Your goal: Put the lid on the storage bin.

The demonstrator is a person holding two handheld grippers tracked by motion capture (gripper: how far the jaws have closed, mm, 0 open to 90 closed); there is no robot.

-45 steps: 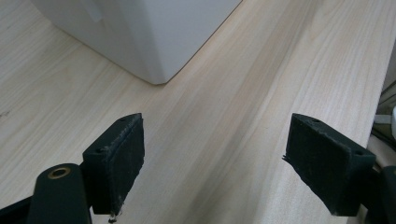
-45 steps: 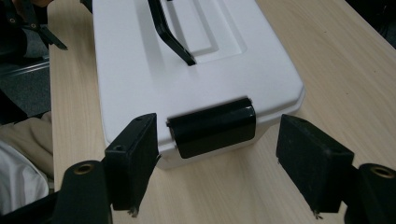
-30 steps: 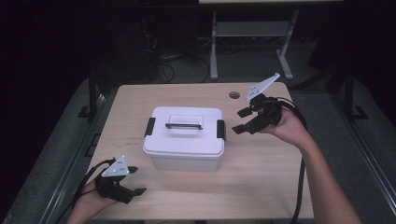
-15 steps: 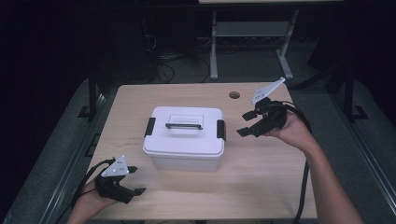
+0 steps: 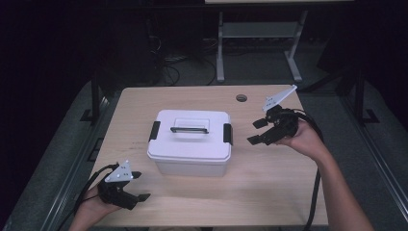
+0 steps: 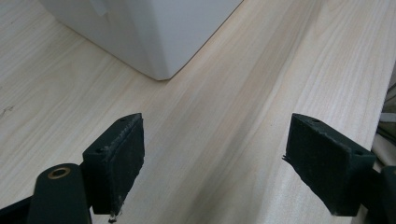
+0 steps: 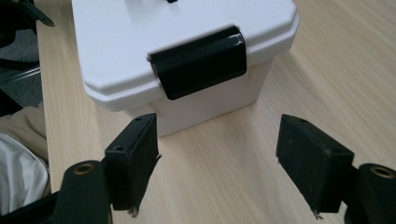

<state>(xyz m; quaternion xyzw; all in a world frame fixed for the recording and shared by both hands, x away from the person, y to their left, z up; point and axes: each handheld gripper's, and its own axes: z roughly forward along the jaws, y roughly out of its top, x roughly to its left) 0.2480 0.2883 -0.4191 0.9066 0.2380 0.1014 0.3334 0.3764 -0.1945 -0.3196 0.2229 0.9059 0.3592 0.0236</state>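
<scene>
A white lidded storage box (image 5: 190, 142) stands in the middle of the wooden table (image 5: 269, 187), with a black handle on its lid and a black latch (image 5: 227, 134) on each end. My right gripper (image 5: 256, 132) hovers just right of the box, open, jaws pointing at the right latch (image 7: 198, 60) with nothing between them. My left gripper (image 5: 138, 186) rests low at the table's front left, open and empty; a bottom corner of the box (image 6: 154, 32) lies ahead of its jaws.
A round cable hole (image 5: 241, 98) is in the table's far right part. Bare wood surrounds the box on all sides. Beyond the table lie a dark floor, cables and a grey desk frame (image 5: 260, 33).
My right gripper has come down and slightly toward the near side, staying open beside the box's right end. The left gripper has stayed put.
</scene>
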